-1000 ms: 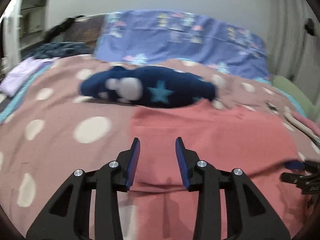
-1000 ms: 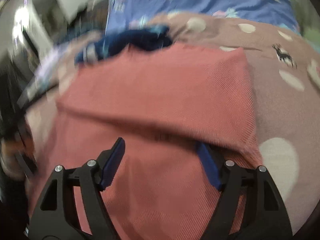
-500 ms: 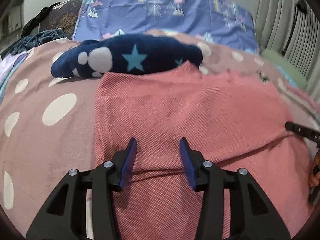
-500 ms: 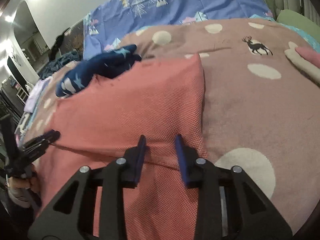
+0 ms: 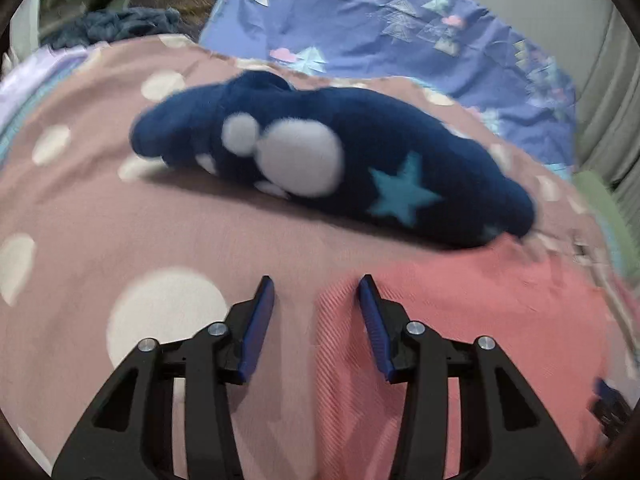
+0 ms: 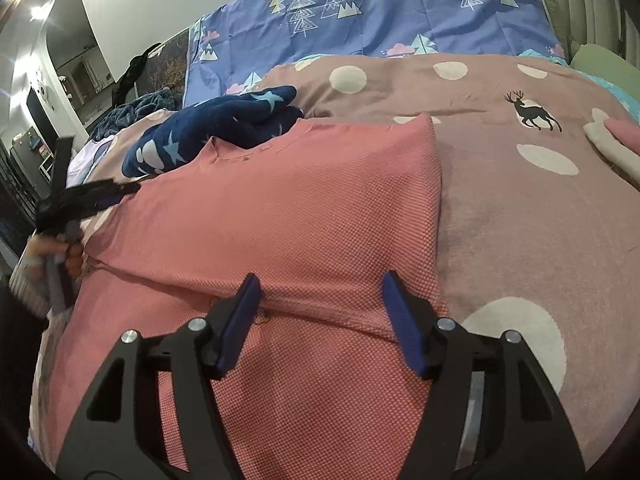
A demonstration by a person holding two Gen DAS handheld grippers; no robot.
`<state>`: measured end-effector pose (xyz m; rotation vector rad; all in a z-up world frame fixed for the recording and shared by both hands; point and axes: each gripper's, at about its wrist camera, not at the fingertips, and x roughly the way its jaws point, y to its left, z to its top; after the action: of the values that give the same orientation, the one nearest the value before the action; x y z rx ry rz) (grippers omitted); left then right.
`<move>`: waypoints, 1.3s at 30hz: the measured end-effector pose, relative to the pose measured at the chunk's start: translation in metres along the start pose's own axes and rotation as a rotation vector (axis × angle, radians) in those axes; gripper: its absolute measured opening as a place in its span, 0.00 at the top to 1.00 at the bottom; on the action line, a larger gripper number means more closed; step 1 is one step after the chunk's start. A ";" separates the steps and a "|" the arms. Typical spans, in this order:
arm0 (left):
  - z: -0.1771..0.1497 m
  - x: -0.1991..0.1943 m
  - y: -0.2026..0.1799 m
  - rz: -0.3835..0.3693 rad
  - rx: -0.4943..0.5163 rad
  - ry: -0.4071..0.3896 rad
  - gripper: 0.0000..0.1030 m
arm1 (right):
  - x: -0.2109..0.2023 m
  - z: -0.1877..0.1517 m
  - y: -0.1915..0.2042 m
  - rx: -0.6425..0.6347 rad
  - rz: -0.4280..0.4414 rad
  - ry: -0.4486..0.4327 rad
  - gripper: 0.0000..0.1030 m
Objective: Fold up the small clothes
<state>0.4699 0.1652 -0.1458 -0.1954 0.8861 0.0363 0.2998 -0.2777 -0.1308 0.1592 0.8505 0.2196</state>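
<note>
A salmon-pink knit garment (image 6: 304, 216) lies folded over on the bed, its folded edge running across just ahead of my right gripper (image 6: 320, 292), which is open and empty above it. In the left wrist view the garment's left edge (image 5: 460, 320) lies under the open, empty left gripper (image 5: 316, 296), which hovers at that edge. The left gripper also shows in the right wrist view (image 6: 92, 196), at the garment's far left corner. A navy fleece garment with stars (image 5: 340, 164) lies bunched beyond the pink one.
The bed has a brown blanket with cream dots (image 6: 540, 208) and a deer print (image 6: 532, 112). A blue patterned sheet (image 6: 380, 12) lies at the back. Folded pale and pink items (image 6: 616, 140) lie at the right edge. Dark clothes (image 5: 116, 28) lie far left.
Both grippers opened wider and let go of the pink garment's fold. The left gripper swung left to the garment's left edge, facing the navy fleece.
</note>
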 end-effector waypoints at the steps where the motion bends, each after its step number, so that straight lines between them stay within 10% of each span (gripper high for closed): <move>1: 0.002 0.003 0.002 0.086 0.004 -0.008 0.56 | 0.000 0.000 0.000 -0.002 0.000 0.000 0.36; 3: 0.003 0.003 0.010 0.226 0.005 -0.015 0.57 | 0.000 -0.001 0.001 -0.001 0.003 -0.001 0.36; 12: -0.097 -0.128 0.024 -0.152 0.063 -0.027 0.50 | -0.040 -0.016 -0.022 0.142 0.063 -0.095 0.36; 18: -0.226 -0.181 0.014 -0.292 0.236 0.125 0.47 | -0.114 -0.088 -0.043 0.175 0.046 -0.051 0.45; 22: -0.278 -0.217 0.009 -0.303 0.339 0.075 0.45 | -0.169 -0.161 -0.061 0.238 0.119 -0.012 0.51; 30: -0.322 -0.252 0.025 -0.494 0.247 0.115 0.45 | -0.227 -0.240 -0.052 0.266 0.281 0.059 0.56; 39: -0.308 -0.231 0.027 -0.609 0.101 0.149 0.45 | -0.198 -0.220 -0.048 0.336 0.402 0.120 0.56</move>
<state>0.0850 0.1464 -0.1612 -0.3703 0.9437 -0.5950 0.0129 -0.3629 -0.1412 0.6389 0.9663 0.4652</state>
